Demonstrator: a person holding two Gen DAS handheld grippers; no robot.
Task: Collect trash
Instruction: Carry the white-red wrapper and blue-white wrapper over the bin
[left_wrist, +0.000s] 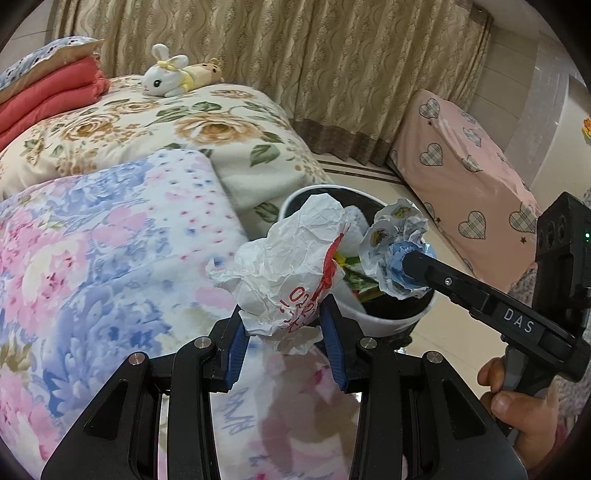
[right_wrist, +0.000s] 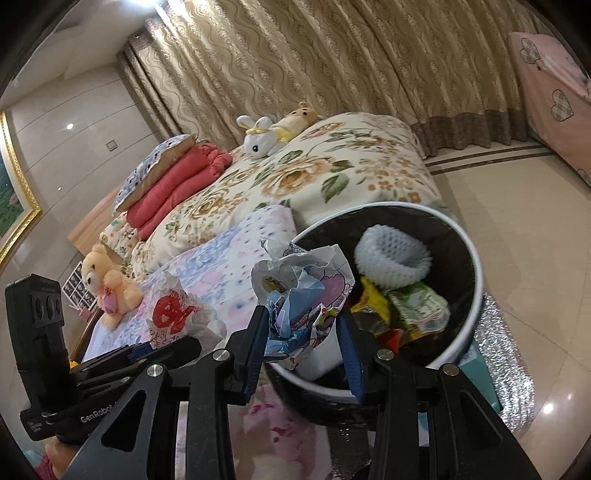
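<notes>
- The left hand-held gripper (left_wrist: 284, 325) is clamped on a crumpled white paper wrapper with red print (left_wrist: 284, 266), held above the near edge of the floral bed quilt (left_wrist: 110, 258), just beside the bin's near-left rim.
- The right hand-held gripper (right_wrist: 303, 328) pinches a crumpled cartoon-printed paper ball in blue and white (right_wrist: 303, 291), hanging over the near rim of the round white waste bin with a dark liner (right_wrist: 476, 258).
- The bin stands on the floor by the bed and already holds a white foam fruit net (right_wrist: 391, 258) and yellow and green snack packets (right_wrist: 402, 306).
- Risk, as I judge it: the white wrapper is not yet over the opening, so releasing now would likely drop it on the quilt or the floor.
- The cartoon ball sits right at the rim; letting go early could bounce it off the edge.
- The two grippers are close together and could knock each other, or the light bin.
</notes>
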